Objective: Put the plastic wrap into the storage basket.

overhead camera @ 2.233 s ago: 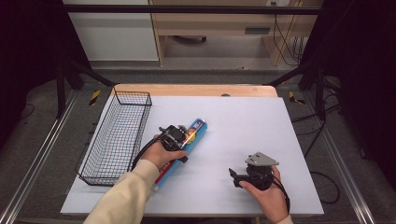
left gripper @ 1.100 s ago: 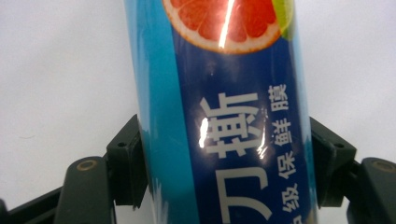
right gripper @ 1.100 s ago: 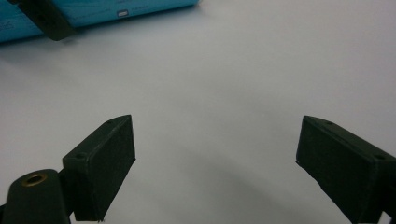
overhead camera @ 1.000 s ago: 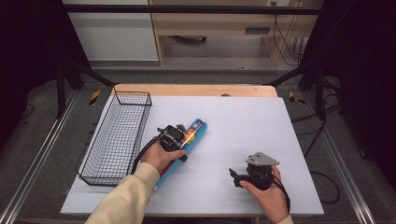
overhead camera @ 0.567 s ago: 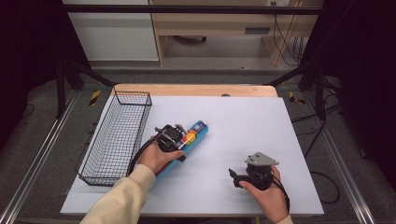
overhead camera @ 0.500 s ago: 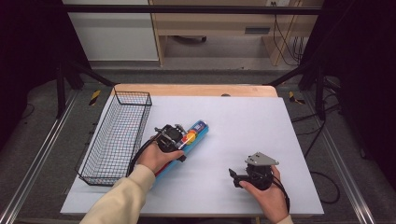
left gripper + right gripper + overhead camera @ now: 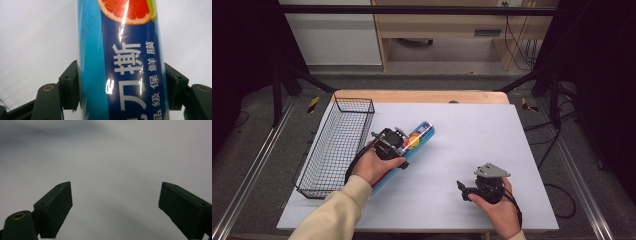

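left claw (image 7: 121,82): clamped across the middle of a long blue tube, one black jaw pressed on each side of it; in the high view the left claw (image 7: 398,146) sits over the tube's middle, held in the left hand (image 7: 373,166).
tube (image 7: 120,62): a glossy roll with white lettering and a grapefruit slice printed on it. in the high view the tube (image 7: 422,134) points up and to the right, its far end just off the white sheet, its near end hidden under the hand and sleeve.
where it is: on the left half of the counter (image 7: 472,130), just beside the wire basket (image 7: 337,145) and not inside it.
right claw (image 7: 115,202): jaws wide apart with nothing between them, only bare pale surface ahead. in the high view the right claw (image 7: 468,187) rests low on the counter at the lower right, well apart from the tube, in the right hand (image 7: 497,205).
step in hand: the pick-up looks done and the lift is starting, with the roll gripped near its balance point.
next move: likely a carry to the left, over the basket's rim. the roll is long, so it wants turning to lie along the basket's length, clearing the wire edge before the jaws let go.
risk: the wrapper is slick and the ends overhang, so a tilt could let it slide.
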Demonstrator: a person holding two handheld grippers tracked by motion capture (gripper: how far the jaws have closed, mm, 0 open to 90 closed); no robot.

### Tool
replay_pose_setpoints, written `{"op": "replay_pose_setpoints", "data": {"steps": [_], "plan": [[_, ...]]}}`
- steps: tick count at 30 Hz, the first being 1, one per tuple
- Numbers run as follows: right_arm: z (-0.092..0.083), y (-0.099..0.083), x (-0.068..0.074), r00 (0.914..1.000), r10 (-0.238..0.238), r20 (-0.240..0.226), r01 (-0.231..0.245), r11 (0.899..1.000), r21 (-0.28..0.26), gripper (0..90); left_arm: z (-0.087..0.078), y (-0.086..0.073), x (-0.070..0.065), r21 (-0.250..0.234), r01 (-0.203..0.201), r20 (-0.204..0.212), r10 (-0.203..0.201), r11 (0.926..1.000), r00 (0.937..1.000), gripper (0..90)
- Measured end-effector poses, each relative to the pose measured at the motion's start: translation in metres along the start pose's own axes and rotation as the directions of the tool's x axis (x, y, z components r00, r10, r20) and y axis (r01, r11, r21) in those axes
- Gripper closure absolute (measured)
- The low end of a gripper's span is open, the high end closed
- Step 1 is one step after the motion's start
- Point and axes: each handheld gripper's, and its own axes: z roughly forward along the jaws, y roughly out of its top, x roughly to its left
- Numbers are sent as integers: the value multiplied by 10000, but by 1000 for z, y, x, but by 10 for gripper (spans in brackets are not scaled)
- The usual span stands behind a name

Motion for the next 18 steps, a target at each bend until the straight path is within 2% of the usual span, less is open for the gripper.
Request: {"op": "replay_pose_setpoints", "data": {"steps": [2, 7, 18], "plan": [[0, 0, 0, 10000, -7, 31, 7, 10000, -17, 121, -10, -2, 2, -110, -23, -36, 23, 9999, 10000, 306], [0, 0, 1, 10000, 2, 10, -2, 10000, 28, 122, -22, -6, 3, -305, 78, -99, -81, 9995, 9999, 307], [1, 0, 0, 10000, -30, 20, 29, 10000, 36, 122, -53, -15, 6, -545, 33, -378, -54, 9985, 9993, 308]]}}
